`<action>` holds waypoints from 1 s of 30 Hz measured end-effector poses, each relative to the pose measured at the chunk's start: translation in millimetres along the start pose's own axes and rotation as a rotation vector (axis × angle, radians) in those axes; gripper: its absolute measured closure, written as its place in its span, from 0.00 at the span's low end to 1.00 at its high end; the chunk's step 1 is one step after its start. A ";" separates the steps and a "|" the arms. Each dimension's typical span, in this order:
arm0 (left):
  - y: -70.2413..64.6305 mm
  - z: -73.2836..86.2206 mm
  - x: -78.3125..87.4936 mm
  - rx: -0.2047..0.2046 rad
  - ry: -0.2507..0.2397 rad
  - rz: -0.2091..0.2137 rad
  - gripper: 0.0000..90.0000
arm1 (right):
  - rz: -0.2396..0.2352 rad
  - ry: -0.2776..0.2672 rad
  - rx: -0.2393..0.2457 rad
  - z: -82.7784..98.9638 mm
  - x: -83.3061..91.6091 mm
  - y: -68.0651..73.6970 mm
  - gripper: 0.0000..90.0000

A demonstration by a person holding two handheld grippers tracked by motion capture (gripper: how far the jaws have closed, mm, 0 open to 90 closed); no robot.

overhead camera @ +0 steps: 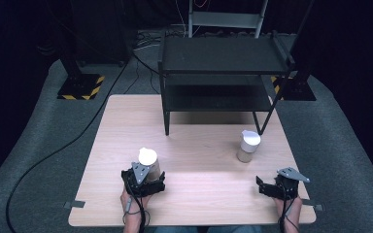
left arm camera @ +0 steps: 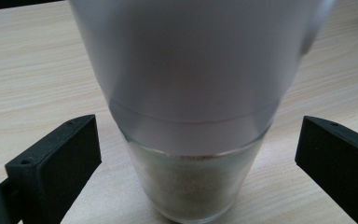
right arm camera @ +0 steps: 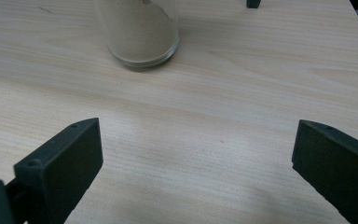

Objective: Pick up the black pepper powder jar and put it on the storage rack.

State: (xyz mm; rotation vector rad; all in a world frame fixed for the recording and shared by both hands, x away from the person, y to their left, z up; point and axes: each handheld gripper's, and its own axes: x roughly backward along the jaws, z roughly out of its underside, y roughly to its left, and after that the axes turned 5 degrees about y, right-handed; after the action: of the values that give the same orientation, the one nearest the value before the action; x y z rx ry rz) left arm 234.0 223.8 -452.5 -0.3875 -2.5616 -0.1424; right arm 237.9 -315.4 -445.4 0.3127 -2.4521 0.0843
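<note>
Straddling the near jar on the desk, left gripper fingers apart, ready to clamp; right gripper fingers apart, short of the far jar

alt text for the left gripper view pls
A glass jar with a white lid and sandy powder inside stands upright on a light wooden table, close up, between the open black jaws of the left gripper. Neither jaw touches it.
</note>
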 end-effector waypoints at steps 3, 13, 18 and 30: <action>1.4 0.1 -2.8 0.002 0.003 -0.001 0.00 | 0.002 0.000 0.003 0.0 0.0 0.5 0.01; 3.5 3.0 -6.0 0.028 -0.024 0.004 0.00 | 0.005 0.002 0.006 -0.4 -0.2 1.3 0.01; 5.1 5.0 -7.0 0.046 -0.019 0.007 0.26 | 0.005 0.002 0.007 -0.4 -0.2 1.4 0.01; 7.1 6.3 -7.4 0.037 -0.021 0.021 0.34 | 0.005 0.005 0.009 -1.0 -0.5 1.5 0.01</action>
State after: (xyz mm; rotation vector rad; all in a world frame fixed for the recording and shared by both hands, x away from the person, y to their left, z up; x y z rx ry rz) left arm 239.0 229.8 -461.6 -0.4035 -2.5760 -0.0838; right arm 238.6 -313.7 -444.9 0.3098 -2.4481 0.0984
